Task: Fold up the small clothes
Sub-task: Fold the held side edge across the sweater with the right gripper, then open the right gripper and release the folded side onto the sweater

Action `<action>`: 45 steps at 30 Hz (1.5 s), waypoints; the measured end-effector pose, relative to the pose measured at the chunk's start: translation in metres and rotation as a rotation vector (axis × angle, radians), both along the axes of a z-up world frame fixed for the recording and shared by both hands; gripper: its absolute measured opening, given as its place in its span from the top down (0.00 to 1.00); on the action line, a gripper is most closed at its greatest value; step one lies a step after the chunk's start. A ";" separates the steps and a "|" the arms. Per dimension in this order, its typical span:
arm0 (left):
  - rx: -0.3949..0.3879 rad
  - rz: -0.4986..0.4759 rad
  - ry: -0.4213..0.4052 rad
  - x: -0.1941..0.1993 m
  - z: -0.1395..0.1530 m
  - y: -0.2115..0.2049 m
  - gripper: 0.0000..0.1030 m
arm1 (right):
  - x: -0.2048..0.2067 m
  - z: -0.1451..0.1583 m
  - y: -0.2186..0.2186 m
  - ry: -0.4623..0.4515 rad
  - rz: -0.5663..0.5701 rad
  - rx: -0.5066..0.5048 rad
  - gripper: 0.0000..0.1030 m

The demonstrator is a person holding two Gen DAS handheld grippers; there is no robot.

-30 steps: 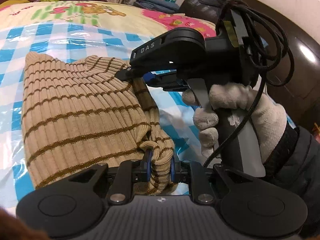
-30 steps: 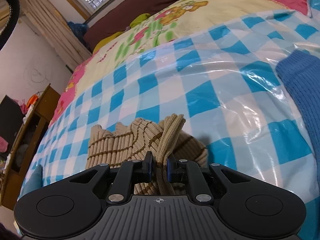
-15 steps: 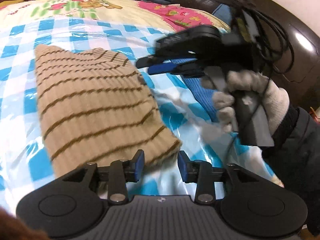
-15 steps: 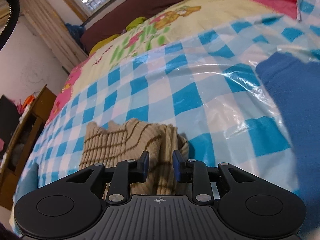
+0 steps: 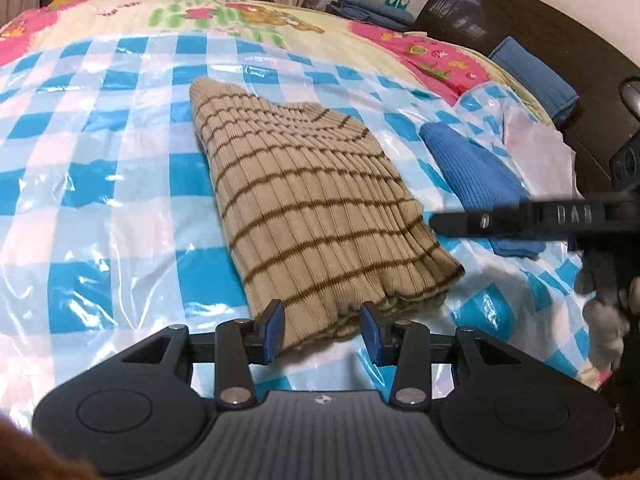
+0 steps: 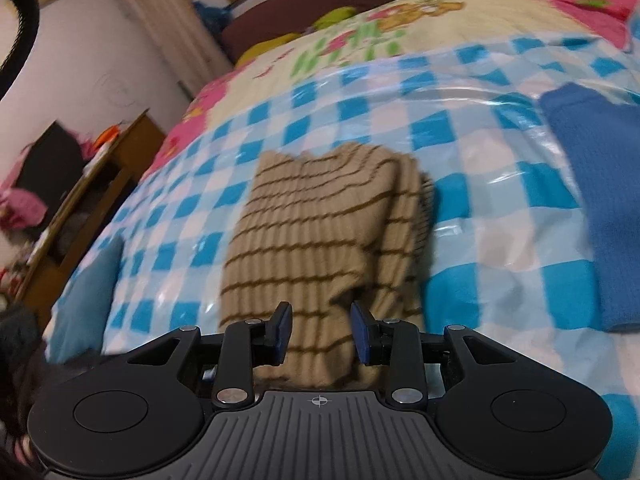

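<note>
A tan ribbed sweater with brown stripes (image 5: 312,208) lies folded in a rectangle on the blue-and-white checked plastic sheet (image 5: 100,184). My left gripper (image 5: 322,332) is open and empty, its blue pads just at the sweater's near edge. The sweater also shows in the right wrist view (image 6: 320,232). My right gripper (image 6: 320,334) is open and empty above the sweater's near end. The right gripper's body shows at the right of the left wrist view (image 5: 532,218), beside the sweater and off it.
A folded blue knit garment (image 5: 480,176) lies right of the sweater; it also shows in the right wrist view (image 6: 596,200). A cartoon-print bedspread (image 5: 240,20) lies beyond the sheet. A dark headboard (image 5: 540,40) is at right. A wooden cabinet (image 6: 92,200) stands left of the bed.
Both grippers have let go of the sweater, opened, and pulled back. The sweater now lies flat and folded. The right gripper has moved away to the right.
</note>
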State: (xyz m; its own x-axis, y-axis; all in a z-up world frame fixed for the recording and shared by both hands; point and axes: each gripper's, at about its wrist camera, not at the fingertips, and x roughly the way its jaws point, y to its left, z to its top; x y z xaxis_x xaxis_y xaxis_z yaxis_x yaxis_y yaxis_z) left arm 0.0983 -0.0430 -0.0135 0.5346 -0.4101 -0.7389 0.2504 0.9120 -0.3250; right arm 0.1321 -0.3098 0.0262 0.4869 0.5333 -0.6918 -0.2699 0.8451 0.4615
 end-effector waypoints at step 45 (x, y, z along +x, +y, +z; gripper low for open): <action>-0.017 0.074 0.052 0.069 -0.028 0.005 0.48 | 0.079 -0.054 -0.019 0.032 -0.331 0.035 0.87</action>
